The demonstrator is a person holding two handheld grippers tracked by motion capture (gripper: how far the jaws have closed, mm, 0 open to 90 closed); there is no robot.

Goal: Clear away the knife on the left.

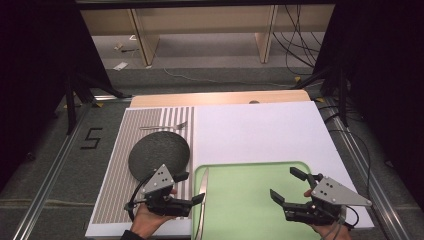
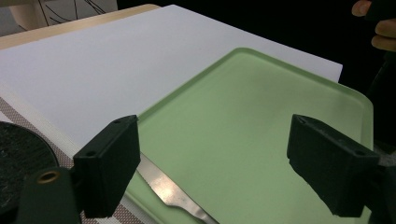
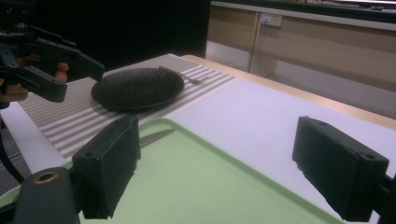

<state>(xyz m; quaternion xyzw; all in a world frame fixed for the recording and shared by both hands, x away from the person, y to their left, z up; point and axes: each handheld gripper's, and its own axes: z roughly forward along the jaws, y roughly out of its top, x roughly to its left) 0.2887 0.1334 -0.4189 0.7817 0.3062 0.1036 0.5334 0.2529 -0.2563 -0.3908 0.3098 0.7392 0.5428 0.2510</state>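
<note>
Black figure "5" (image 1: 92, 138) marked on the grey floor left of the table

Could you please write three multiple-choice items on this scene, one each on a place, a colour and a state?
1. Where does the knife lie?
A. along the left edge of the tray
B. on the dark plate
C. on the white board beyond the tray

2. What colour is the tray?
A. red
B. light green
C. black

3. How do the jaws of the left gripper stand?
A. shut on the knife
B. shut on the fork
C. open, holding nothing

Answers:
1 A: the high view shows the blade running along the tray's left rim.
2 B: its surface is pale green in every view.
3 C: the left gripper view shows the two jaws wide apart with bare tray between them.
</note>
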